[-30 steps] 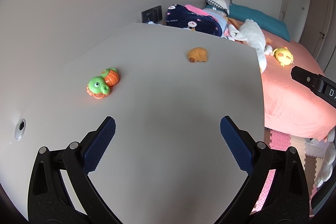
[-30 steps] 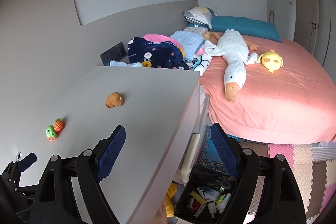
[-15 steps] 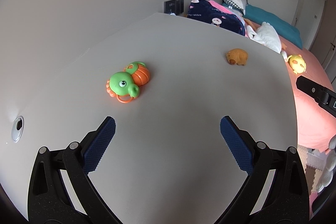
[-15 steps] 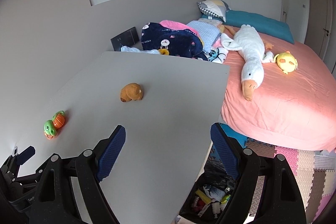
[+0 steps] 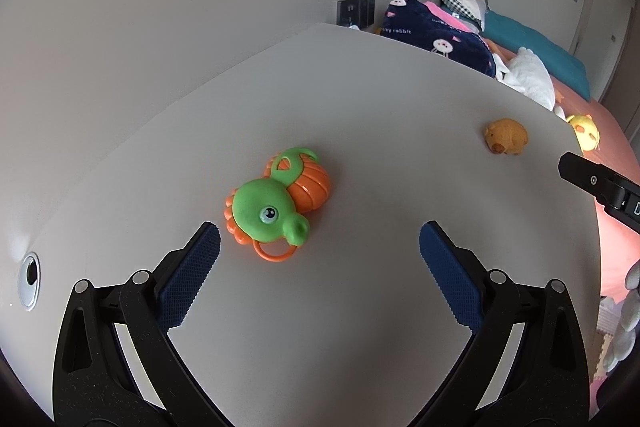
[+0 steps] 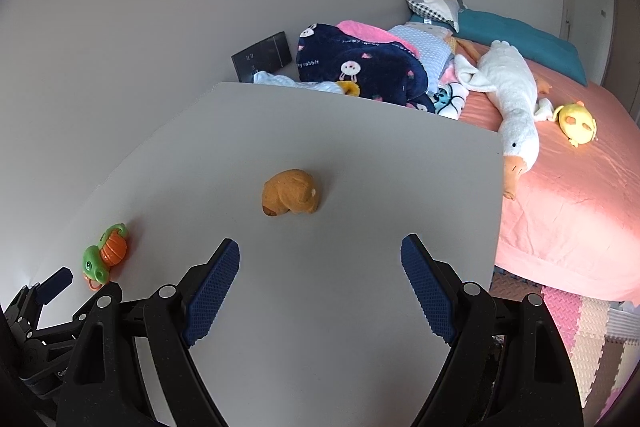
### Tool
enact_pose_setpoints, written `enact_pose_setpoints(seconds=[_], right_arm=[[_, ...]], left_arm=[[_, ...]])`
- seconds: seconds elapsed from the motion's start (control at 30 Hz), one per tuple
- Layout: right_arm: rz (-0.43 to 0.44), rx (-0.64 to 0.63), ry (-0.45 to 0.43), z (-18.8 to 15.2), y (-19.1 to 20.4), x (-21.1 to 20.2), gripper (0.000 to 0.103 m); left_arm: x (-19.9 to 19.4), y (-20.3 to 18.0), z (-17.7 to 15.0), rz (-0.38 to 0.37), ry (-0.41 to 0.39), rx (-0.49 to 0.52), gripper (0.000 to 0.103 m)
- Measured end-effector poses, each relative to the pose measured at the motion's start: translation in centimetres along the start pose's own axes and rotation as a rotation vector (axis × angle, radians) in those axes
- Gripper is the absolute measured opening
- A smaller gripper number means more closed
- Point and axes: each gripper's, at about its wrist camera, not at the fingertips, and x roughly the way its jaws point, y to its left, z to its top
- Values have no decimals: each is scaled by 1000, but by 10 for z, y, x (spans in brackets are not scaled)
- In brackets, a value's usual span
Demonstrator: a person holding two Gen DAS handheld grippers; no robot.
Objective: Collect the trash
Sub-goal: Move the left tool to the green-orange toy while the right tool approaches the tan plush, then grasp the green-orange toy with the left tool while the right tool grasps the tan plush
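Altogether, toys on counter (image 6: 360,307): two — green turtle (image 5: 276,207), orange animal (image 6: 291,191)
Left tongs (image 5: 320,247): wide open, empty
Right tongs (image 6: 320,259): wide open, empty

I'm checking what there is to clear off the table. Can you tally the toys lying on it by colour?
Green and orange toy: 1
Tan toy: 1
Total on the table: 2
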Motion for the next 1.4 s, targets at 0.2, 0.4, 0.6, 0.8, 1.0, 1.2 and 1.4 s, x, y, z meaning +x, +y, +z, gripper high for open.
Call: enact_pose_setpoints(seconds=[0.2, 0.4, 0.6, 0.8, 1.0, 1.2, 1.4], right_arm=[[7, -8, 32, 11, 7, 29, 83], [-4, -60, 54, 18, 18, 55, 83], [-33, -86, 71, 23, 22, 71, 83], [-27, -108, 90, 25, 21, 78, 66], [-25, -163, 82, 22, 22, 75, 47], [-5, -151, 86, 17, 19, 64, 47], [4, -148, 75, 19, 18, 47, 47]], left_arm=[[15, 8, 10, 17, 8, 9, 97], [24, 11, 15, 20, 25, 24, 96], [34, 21, 16, -17, 72, 5, 65], [36, 20, 13, -30, 83, 12, 63], [33, 18, 10, -28, 76, 29, 62], [29, 15, 10, -28, 65, 35, 62], [20, 11, 11, -35, 62, 36, 62]])
